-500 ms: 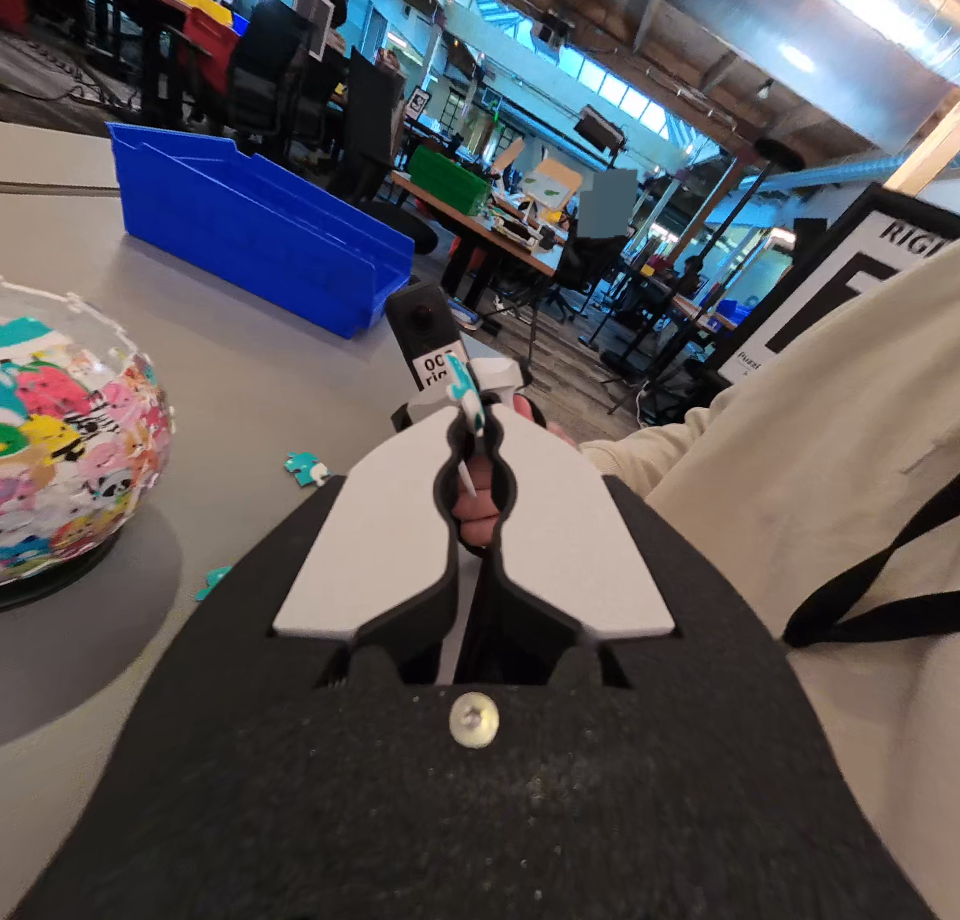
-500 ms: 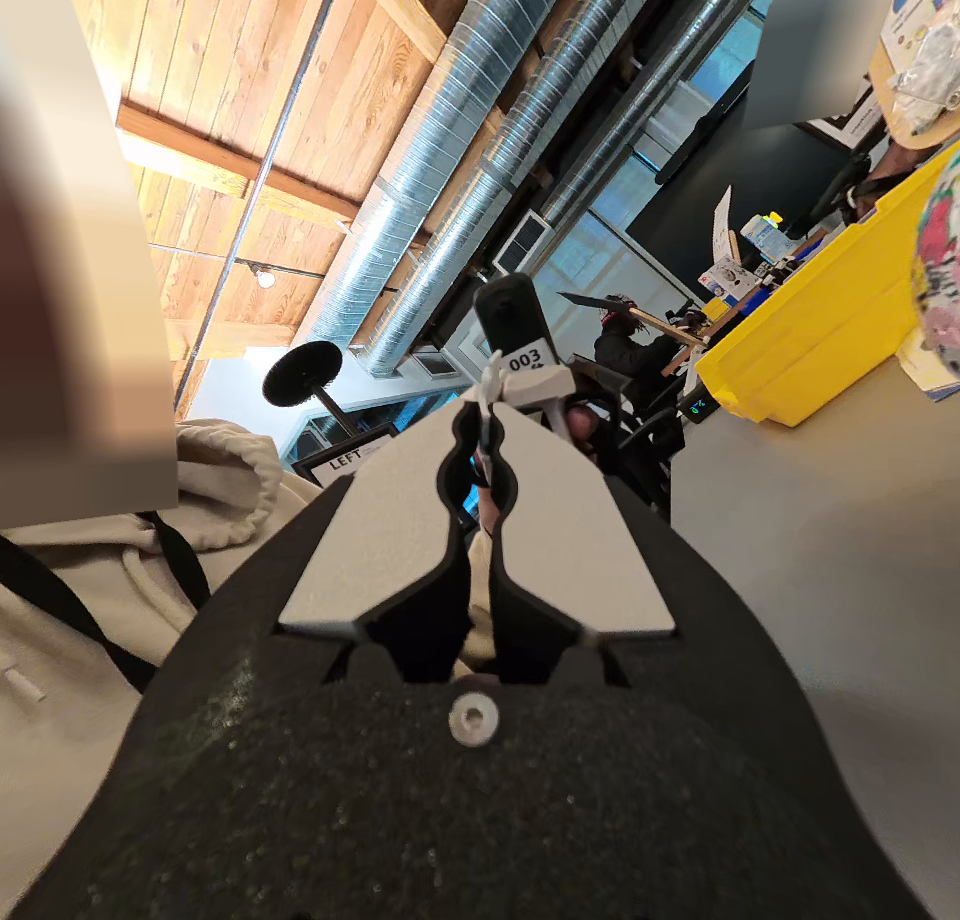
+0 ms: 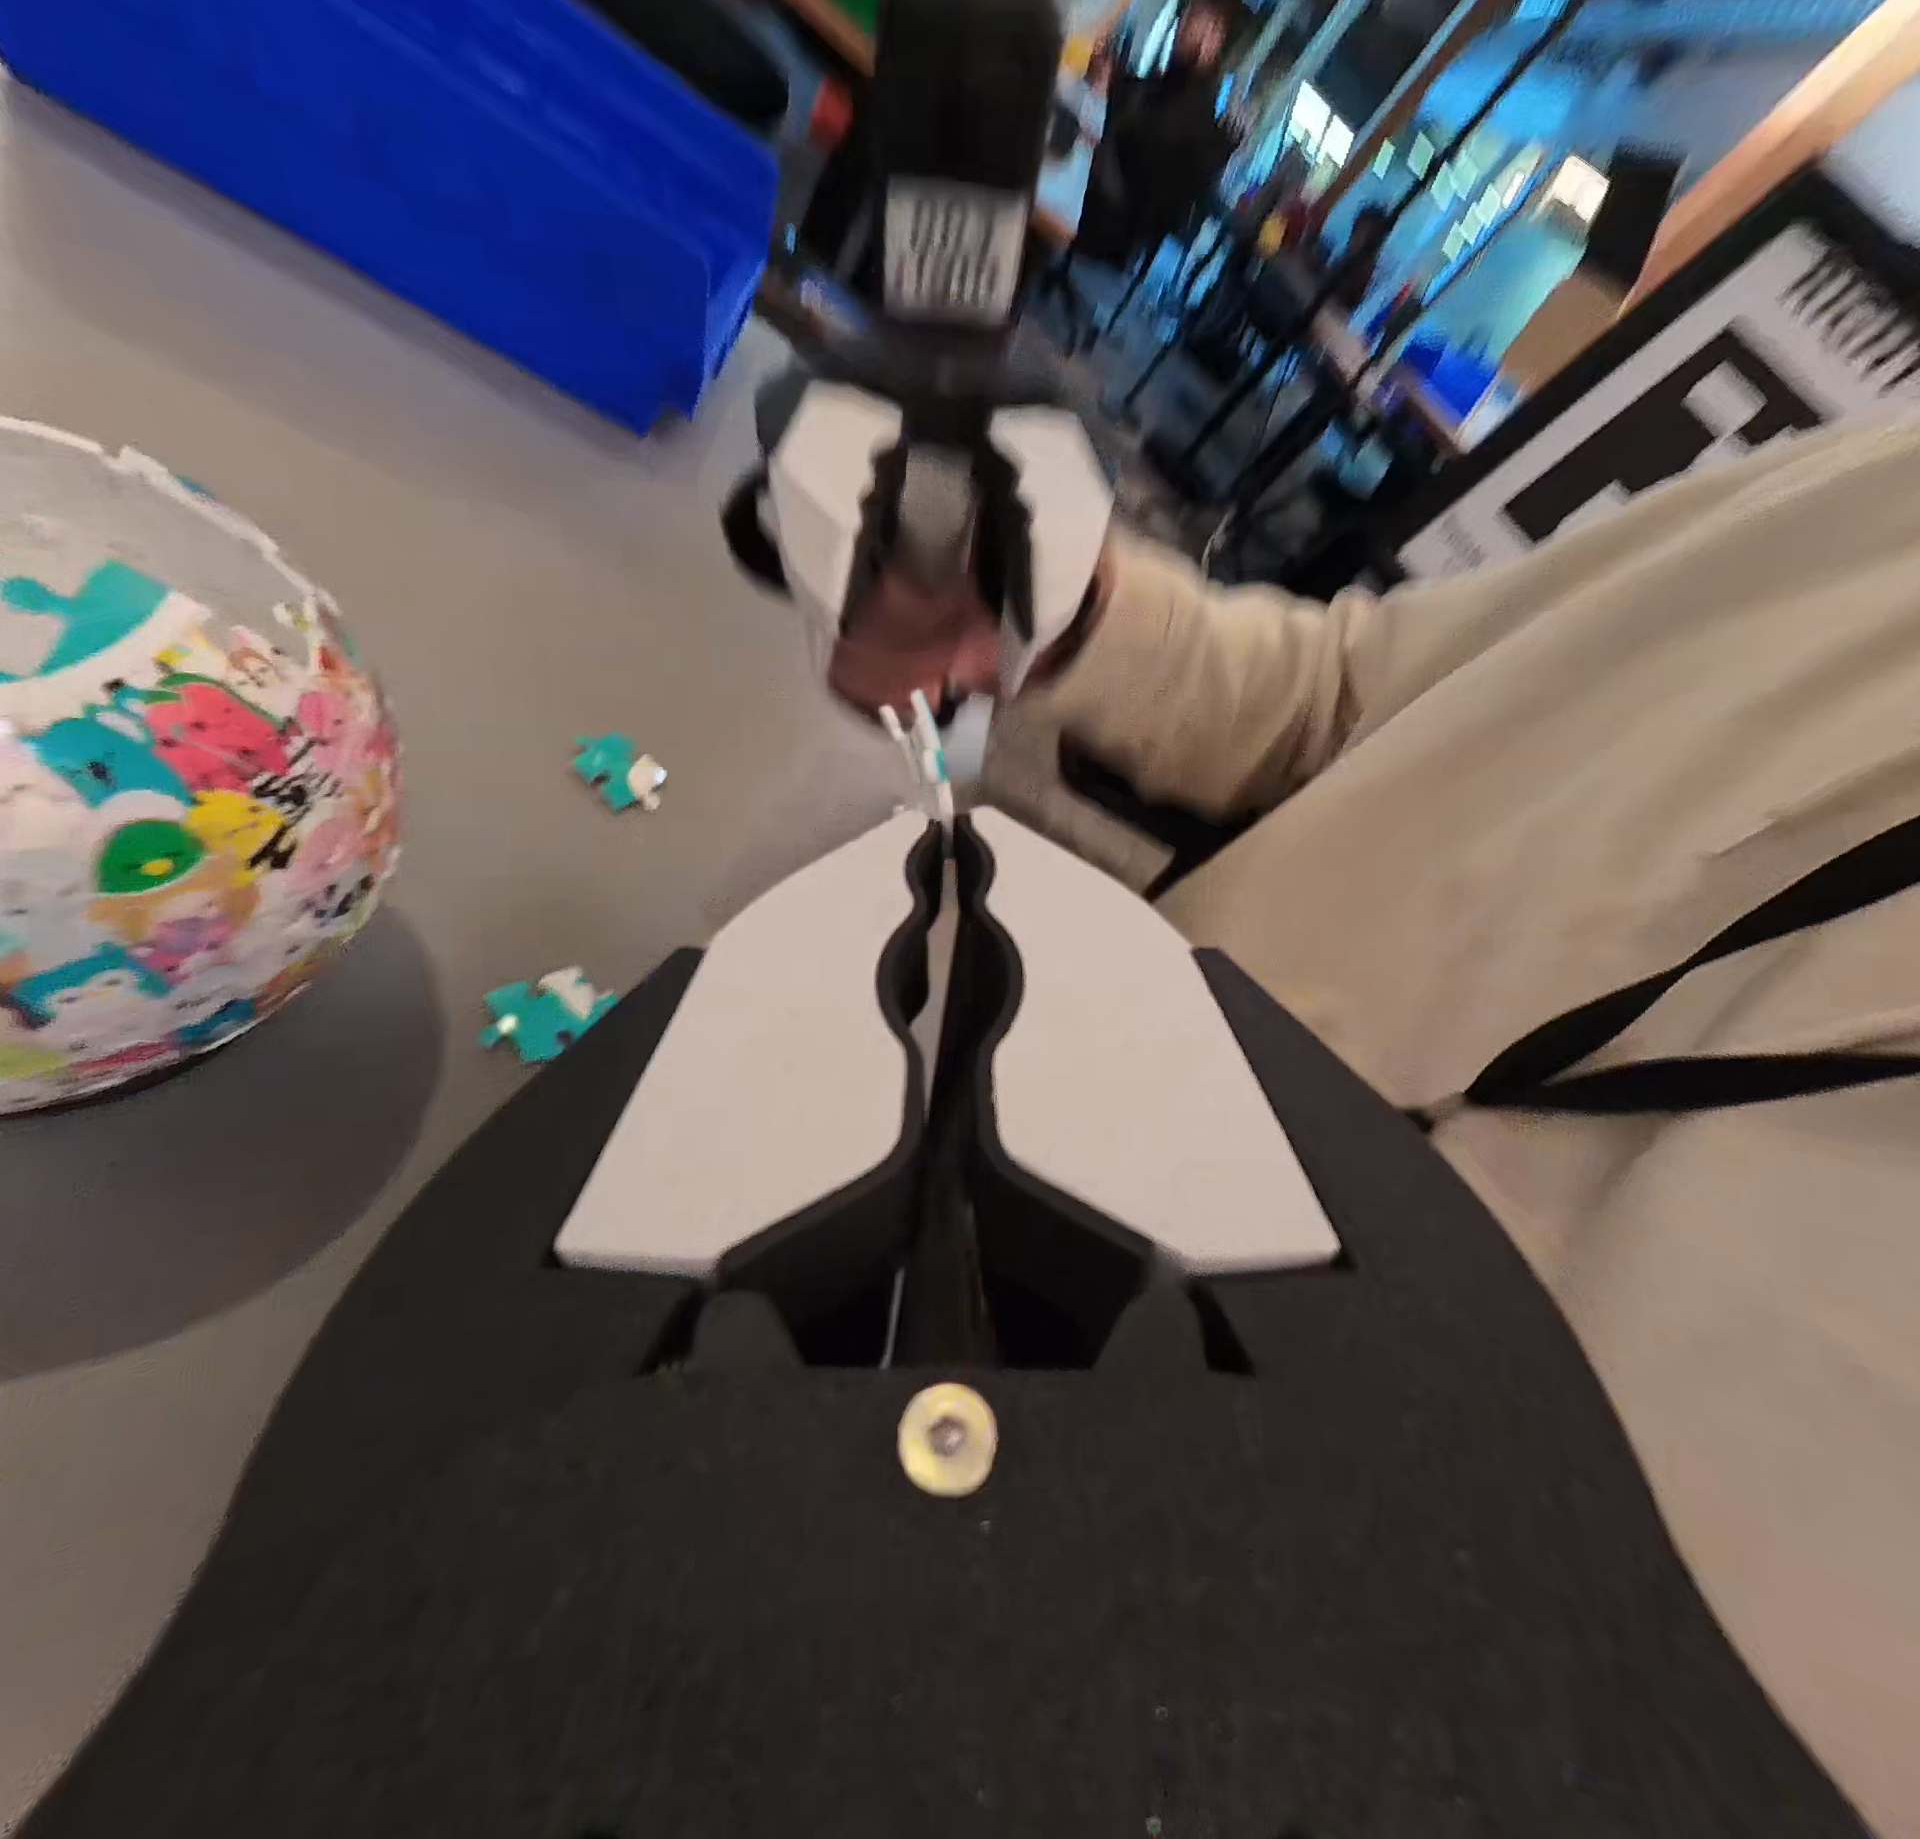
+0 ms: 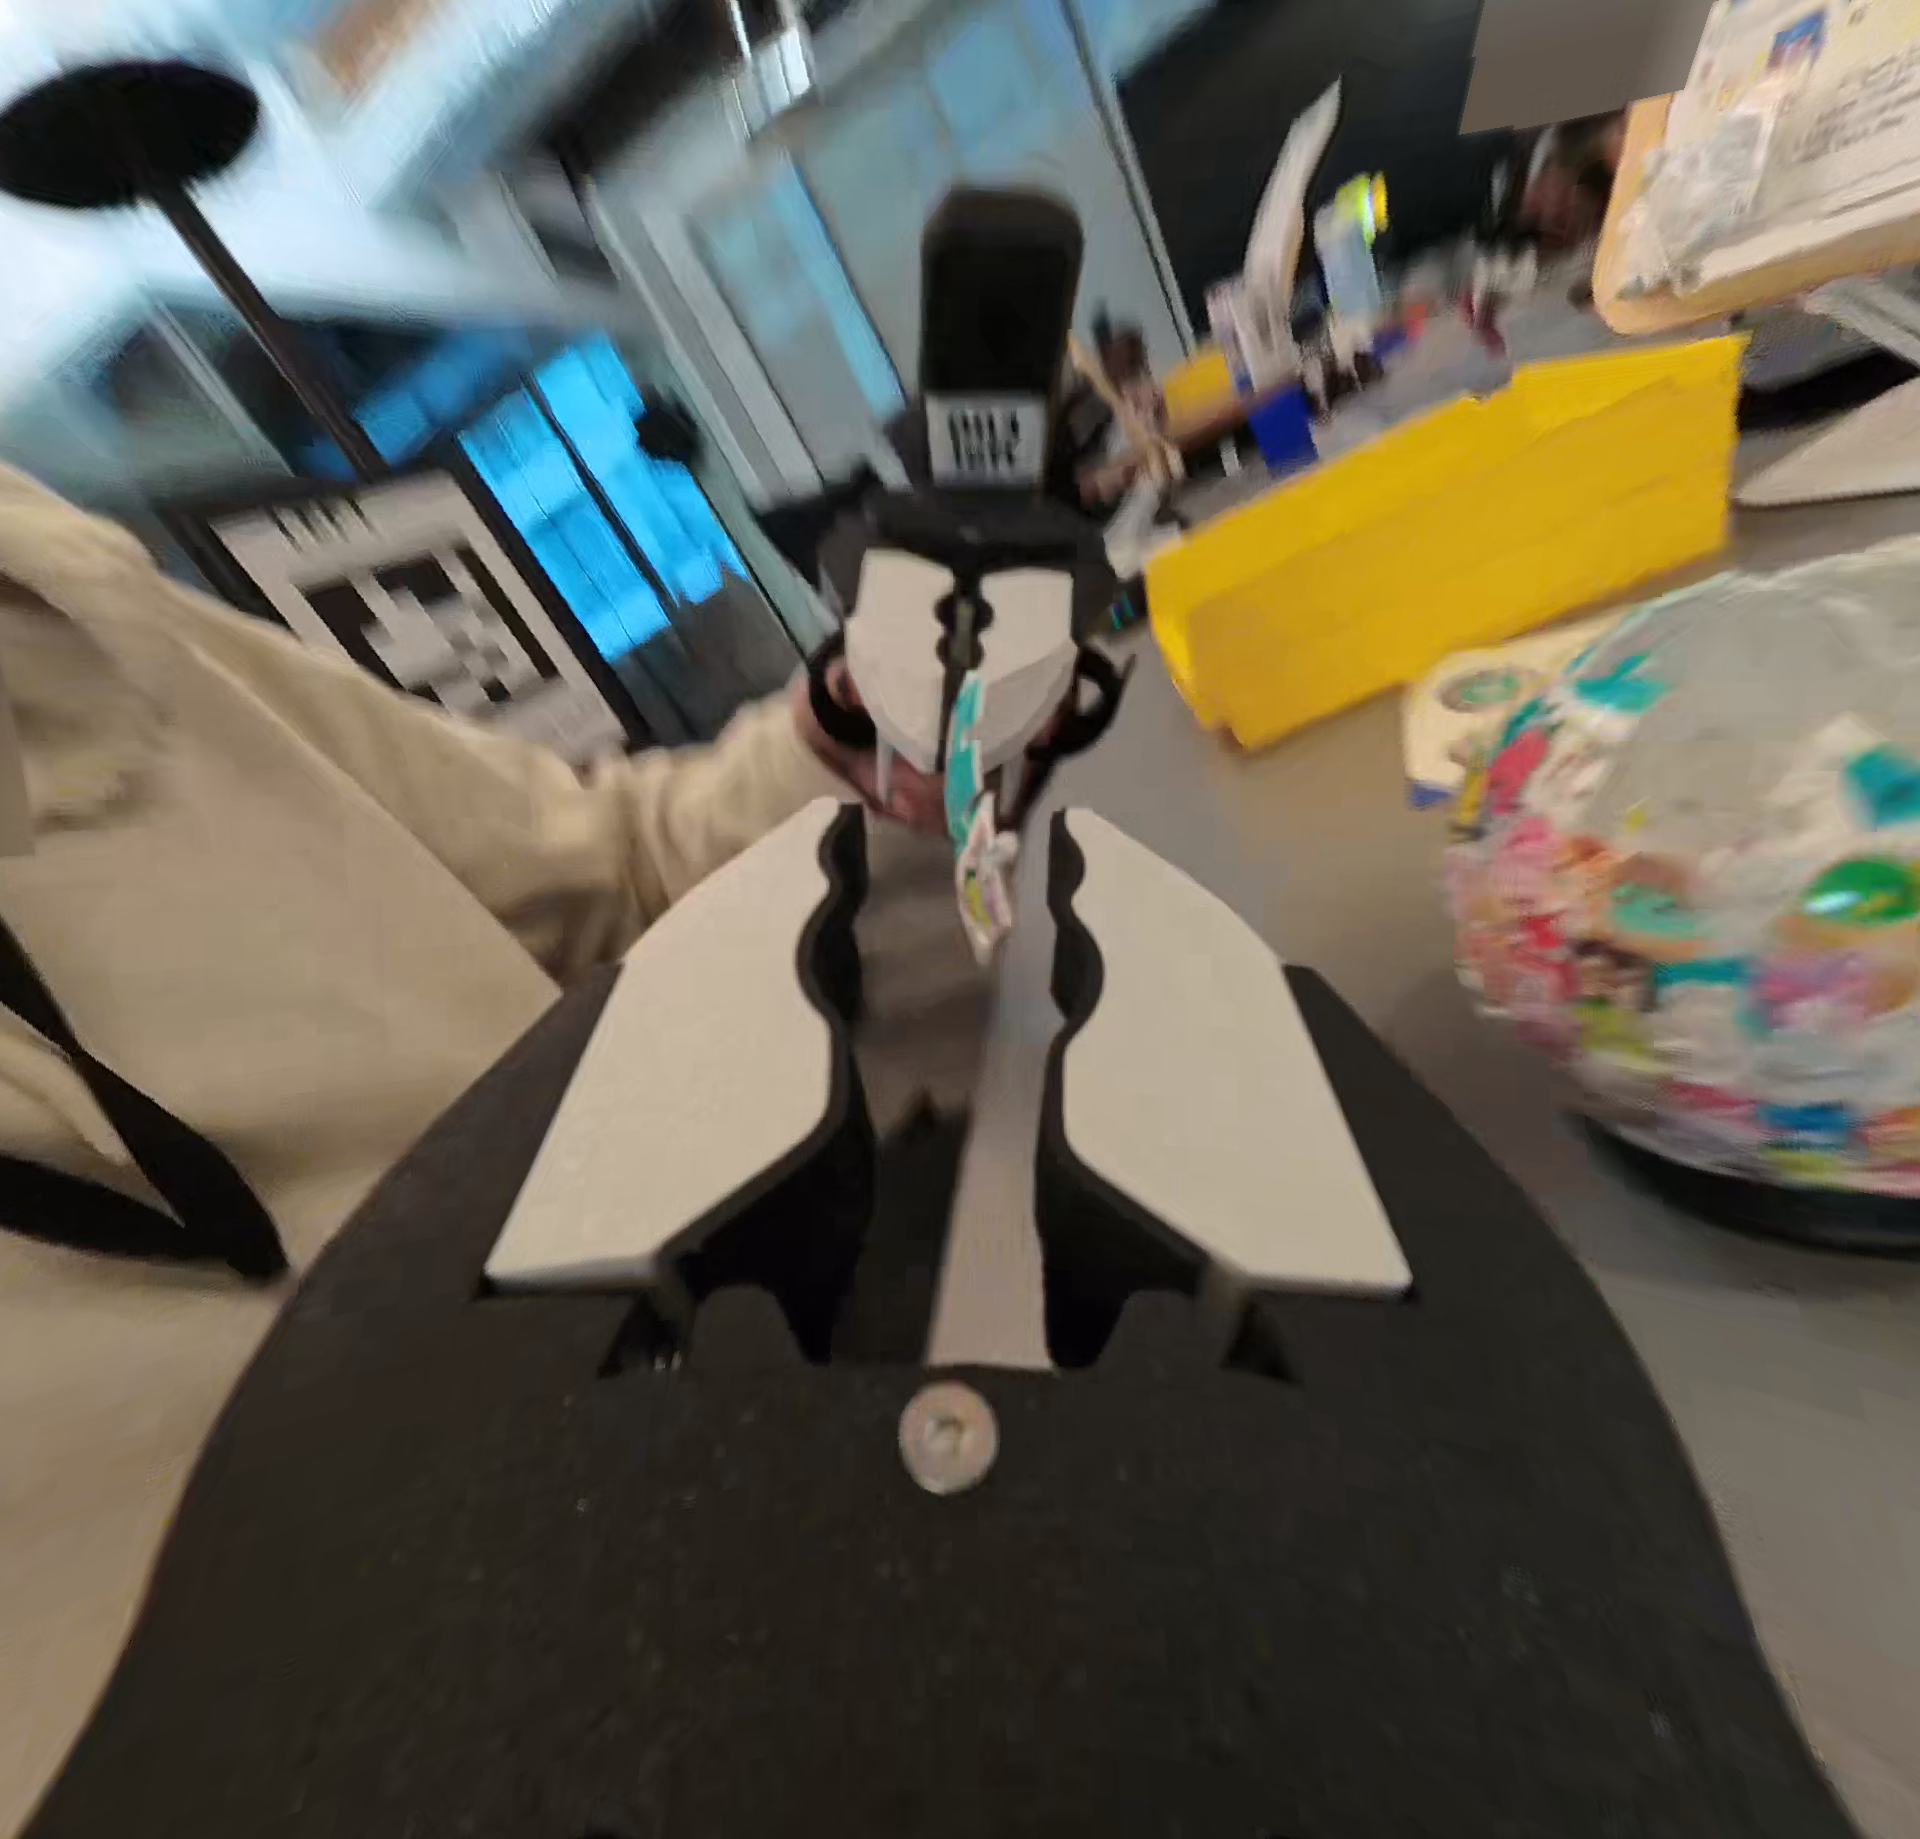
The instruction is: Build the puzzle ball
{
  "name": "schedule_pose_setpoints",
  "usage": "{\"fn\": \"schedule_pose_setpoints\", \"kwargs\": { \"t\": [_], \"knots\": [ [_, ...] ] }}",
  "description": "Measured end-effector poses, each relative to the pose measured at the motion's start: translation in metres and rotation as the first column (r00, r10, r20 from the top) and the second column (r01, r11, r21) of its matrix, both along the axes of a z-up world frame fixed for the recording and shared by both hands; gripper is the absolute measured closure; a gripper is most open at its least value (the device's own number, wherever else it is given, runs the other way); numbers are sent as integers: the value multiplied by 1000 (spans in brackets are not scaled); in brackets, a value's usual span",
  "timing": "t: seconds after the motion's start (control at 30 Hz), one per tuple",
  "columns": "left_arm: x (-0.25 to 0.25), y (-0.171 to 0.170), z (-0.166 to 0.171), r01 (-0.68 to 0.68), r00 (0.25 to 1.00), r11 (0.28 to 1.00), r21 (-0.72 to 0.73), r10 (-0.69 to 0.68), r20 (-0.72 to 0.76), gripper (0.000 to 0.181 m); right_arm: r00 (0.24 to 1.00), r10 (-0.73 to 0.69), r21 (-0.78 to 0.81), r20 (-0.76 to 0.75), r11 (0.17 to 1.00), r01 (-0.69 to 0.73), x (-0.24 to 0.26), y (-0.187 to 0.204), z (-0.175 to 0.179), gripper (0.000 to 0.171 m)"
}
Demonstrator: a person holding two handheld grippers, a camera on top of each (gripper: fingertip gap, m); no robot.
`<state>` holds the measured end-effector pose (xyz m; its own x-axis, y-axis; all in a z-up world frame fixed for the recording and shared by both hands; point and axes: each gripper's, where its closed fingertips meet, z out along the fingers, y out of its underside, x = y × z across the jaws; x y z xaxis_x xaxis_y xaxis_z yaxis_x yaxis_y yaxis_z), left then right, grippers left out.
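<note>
Beside the puzzle ball (image 3: 156, 802), which sits on a dark round base on the grey table (image 3: 540, 563), the two grippers face each other tip to tip. The left gripper (image 3: 948, 833) has its jaws pressed together on the edge of a small puzzle piece (image 3: 920, 761), teal and white, which sticks out past its tips toward the right gripper (image 4: 951, 839). From the right wrist view the same piece (image 4: 977, 854) hangs from the far gripper's closed tips, between the near fingers; those fingers (image 4: 1143, 958) stand well apart, and whether either touches the piece I cannot tell through the blur. Two loose teal pieces lie on the table near the ball: one (image 3: 620, 771) farther from the ball and one (image 3: 545, 1010) just off the edge of the ball's base. A blue bin (image 3: 395, 127) stands on the table beyond the ball. On the ball's other side, in the right wrist view, a yellow bin (image 4: 1455, 532) rests. The ball's top is unfinished, with a jagged white rim.
</note>
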<state>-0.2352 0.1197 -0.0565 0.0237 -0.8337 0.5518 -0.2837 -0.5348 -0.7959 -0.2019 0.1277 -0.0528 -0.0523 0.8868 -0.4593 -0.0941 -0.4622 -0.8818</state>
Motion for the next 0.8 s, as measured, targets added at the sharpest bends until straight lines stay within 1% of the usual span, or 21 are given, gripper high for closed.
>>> {"fn": "schedule_pose_setpoints", "kwargs": {
  "t": [0.03, 0.1, 0.17, 0.2, 0.27, 0.3, 0.4, 0.53, 0.7, 0.8],
  "knots": [
    [-2, 2, -3, 26, 998, 999, 20, -24, -59, 180, 991, 46, 42, 129, 998, -52, 1, 3, 1, 132],
    [-3, 2, -8, 98, 981, 995, 35, -91, -173, 180, 917, 182, 48, 356, 976, -213, -2, 1, 2, 129],
    [-2, 2, -12, 157, 952, 986, 61, -134, -276, 180, 837, 243, 85, 490, 942, -324, -10, 3, 3, 128],
    [-1, 2, -13, 179, 937, 981, 72, -148, -318, 180, 805, 268, 96, 529, 924, -371, -14, 3, 4, 133],
    [1, 4, -12, 201, 917, 975, 98, -153, -367, 180, 747, 335, 64, 575, 891, -449, -21, 1, 4, 146],
    [2, 4, -11, 211, 911, 972, 101, -158, -382, 180, 724, 350, 53, 595, 881, -470, -23, 1, 4, 147],
    [3, 5, -6, 214, 906, 971, 106, -157, -393, 180, 691, 316, 82, 650, 875, -476, -29, 10, -1, 157],
    [2, 7, -4, 205, 908, 972, 114, -145, -394, 180, 666, 327, 79, 671, 861, -503, -28, 10, 1, 167],
    [3, 10, -6, 189, 915, 975, 113, -133, -381, 180, 647, 331, 70, 686, 856, -512, -26, 12, -2, 168],
    [8, 22, -5, 130, 939, 982, 140, -77, -335, 178, 641, 341, 55, 688, 855, -515, -21, 19, -3, 169]
  ]
}}
